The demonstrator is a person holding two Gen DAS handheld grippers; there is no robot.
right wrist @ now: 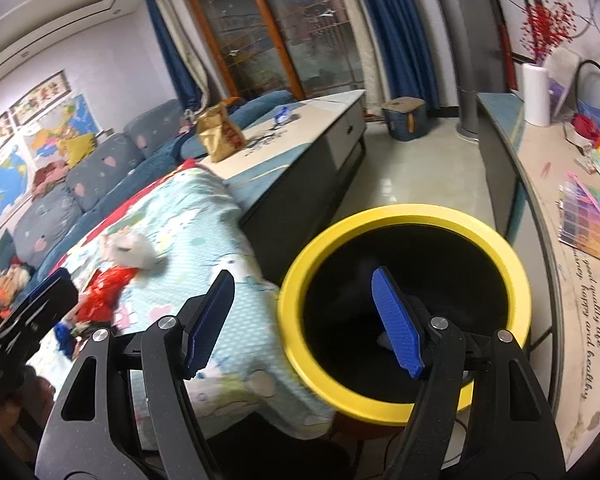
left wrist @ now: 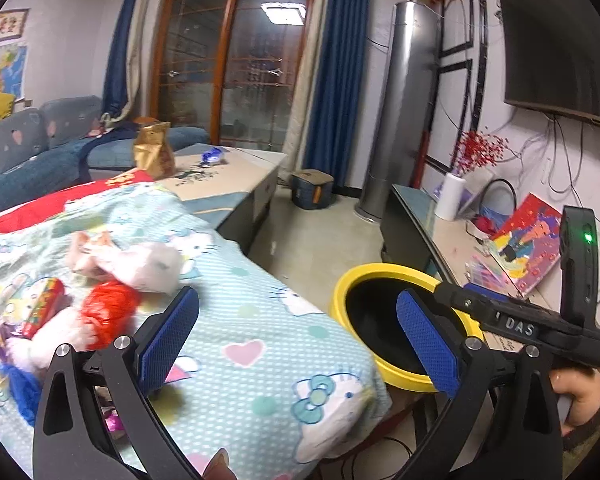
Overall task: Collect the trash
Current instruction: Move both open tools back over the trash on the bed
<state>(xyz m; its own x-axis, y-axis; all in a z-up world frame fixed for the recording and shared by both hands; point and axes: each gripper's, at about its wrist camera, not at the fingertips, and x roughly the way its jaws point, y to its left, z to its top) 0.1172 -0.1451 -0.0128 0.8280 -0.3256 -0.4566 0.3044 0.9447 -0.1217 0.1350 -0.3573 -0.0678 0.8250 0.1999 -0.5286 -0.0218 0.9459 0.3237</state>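
A yellow-rimmed black bin (left wrist: 380, 276) (right wrist: 404, 214) stands on the floor beside a table draped in a cartoon-cat cloth (left wrist: 260, 320) (right wrist: 204, 224). On the cloth lie a red crumpled wrapper (left wrist: 108, 312) (right wrist: 104, 292), a pink-white tissue wad (left wrist: 140, 264) (right wrist: 128, 248), a colourful packet (left wrist: 44, 308) and a blue scrap (left wrist: 20, 388). My left gripper (left wrist: 296, 336) is open and empty above the cloth's corner, to the right of the trash. My right gripper (right wrist: 304, 320) is open and empty over the bin's near left rim. A small pale scrap (right wrist: 382, 340) shows inside the bin.
A coffee table (left wrist: 236, 176) behind the cloth carries a gold bag (left wrist: 152, 156) and a blue wrapper (left wrist: 214, 156). A low cabinet (right wrist: 540, 200) with a paper roll (right wrist: 536, 94) runs along the right. A blue box (left wrist: 312, 188) sits on the floor; a sofa (right wrist: 100, 172) is at left.
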